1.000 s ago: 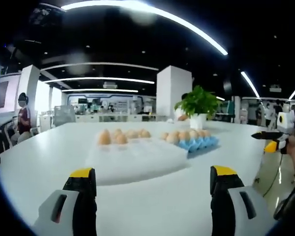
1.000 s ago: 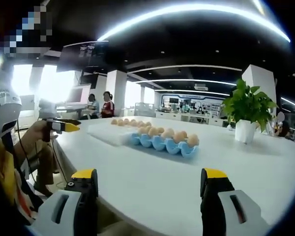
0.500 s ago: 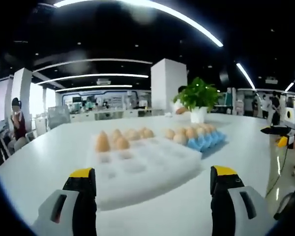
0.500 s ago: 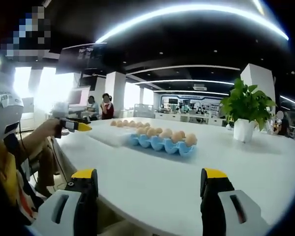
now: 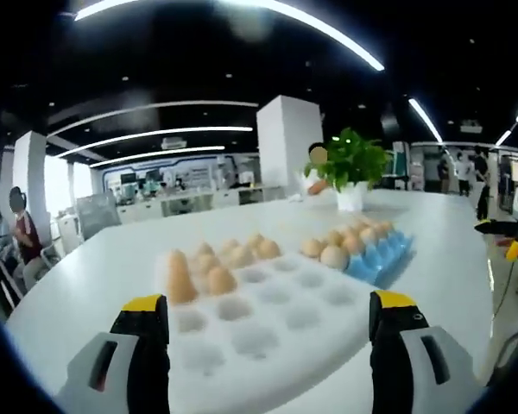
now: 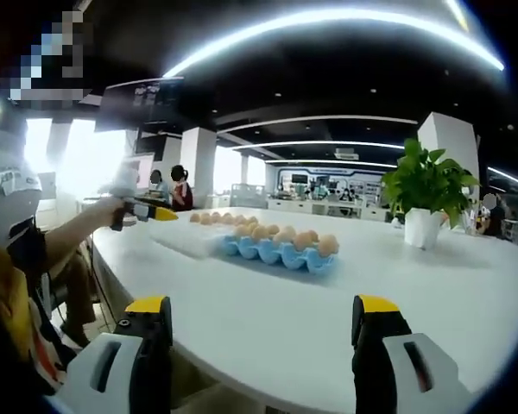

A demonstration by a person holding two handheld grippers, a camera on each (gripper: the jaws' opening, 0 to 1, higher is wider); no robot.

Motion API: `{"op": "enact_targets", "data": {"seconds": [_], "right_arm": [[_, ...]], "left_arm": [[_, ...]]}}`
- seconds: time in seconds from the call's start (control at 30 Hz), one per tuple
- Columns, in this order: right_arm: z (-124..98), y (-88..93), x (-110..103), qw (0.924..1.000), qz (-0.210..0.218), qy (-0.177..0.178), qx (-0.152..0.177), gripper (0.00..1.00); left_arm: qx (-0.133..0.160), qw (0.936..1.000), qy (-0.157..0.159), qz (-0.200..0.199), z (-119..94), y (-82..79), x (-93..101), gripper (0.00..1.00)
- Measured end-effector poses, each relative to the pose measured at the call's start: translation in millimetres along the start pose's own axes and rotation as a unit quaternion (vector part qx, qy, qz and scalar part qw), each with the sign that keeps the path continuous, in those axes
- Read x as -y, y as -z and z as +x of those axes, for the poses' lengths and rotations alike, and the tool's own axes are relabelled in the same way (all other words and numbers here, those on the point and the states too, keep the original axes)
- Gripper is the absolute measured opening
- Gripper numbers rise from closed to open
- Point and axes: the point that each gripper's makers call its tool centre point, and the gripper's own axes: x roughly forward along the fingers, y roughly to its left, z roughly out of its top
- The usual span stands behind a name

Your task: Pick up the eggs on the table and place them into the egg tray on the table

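left gripper [image 5: 268, 323]: jaws wide apart, empty, white foam tray [image 5: 268, 315] between them | right gripper [image 6: 263, 332]: jaws wide apart, empty, blue egg tray [image 6: 281, 253] well ahead

A white table [image 5: 95, 267] carries a white foam tray [image 5: 268, 315], blue egg tray [image 5: 382, 257] and potted plant [image 5: 352, 168].

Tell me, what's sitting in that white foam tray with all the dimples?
The white foam tray holds several eggs, all in its far-left dimples. The dimples nearer the left gripper are empty. The bottoms of the eggs are hidden in their dimples.
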Motion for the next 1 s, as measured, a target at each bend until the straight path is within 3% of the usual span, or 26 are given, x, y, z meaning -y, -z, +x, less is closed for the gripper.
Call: {"op": "enact_targets", "data": {"seconds": [0.1, 0.47, 1.0], "right_arm": [[-0.3, -0.6, 1.8, 1.0, 0.0, 0.002, 0.001, 0.9], [-1.3, -1.2, 1.8, 1.0, -0.003, 0.005, 0.005, 0.9], [-6.1, 0.2, 2.9, 0.9999, 0.001, 0.012, 0.008, 0.89]], "left_arm": [[-0.003, 1.0, 0.003, 0.0, 5.1, -3.0, -4.2, 0.98], [-0.065, 0.9974, 0.026, 0.019, 33.6, -5.9, -26.4, 1.0], [-0.133, 0.9885, 0.062, 0.034, 62.9, 3.7, -27.0, 1.0]]}}
